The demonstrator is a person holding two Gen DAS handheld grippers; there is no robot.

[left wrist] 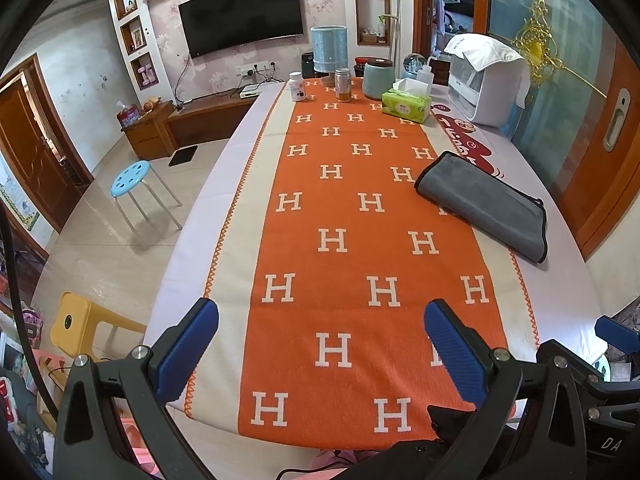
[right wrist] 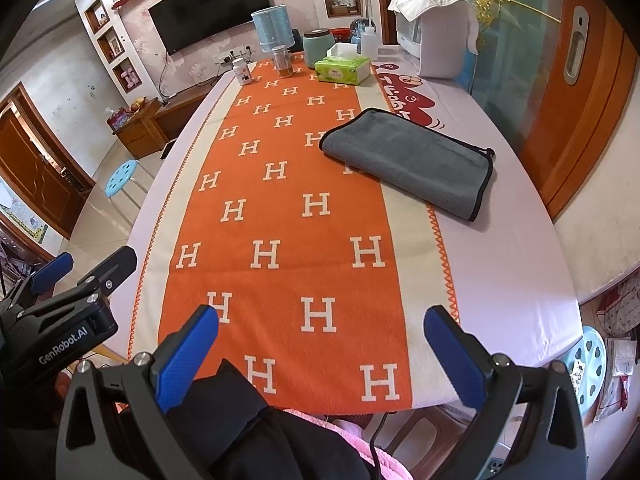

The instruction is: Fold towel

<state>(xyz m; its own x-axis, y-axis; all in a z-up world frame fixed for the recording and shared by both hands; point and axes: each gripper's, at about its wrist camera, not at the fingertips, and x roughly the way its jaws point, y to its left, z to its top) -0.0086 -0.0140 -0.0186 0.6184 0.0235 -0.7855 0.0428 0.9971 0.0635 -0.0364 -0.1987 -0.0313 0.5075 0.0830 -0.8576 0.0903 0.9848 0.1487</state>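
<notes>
The gray towel [right wrist: 412, 162] is lying folded on the table's [right wrist: 520, 280] right side, perhaps doubled. The left gripper [left wrist: 322, 344] and right gripper [right wrist: 320, 348] are being held wide apart, gripping nothing.

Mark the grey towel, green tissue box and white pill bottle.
grey towel [right wrist: 412, 160], right wrist view, middle of top layer
green tissue box [right wrist: 342, 70], right wrist view, front face
white pill bottle [left wrist: 297, 87], left wrist view, label
</notes>
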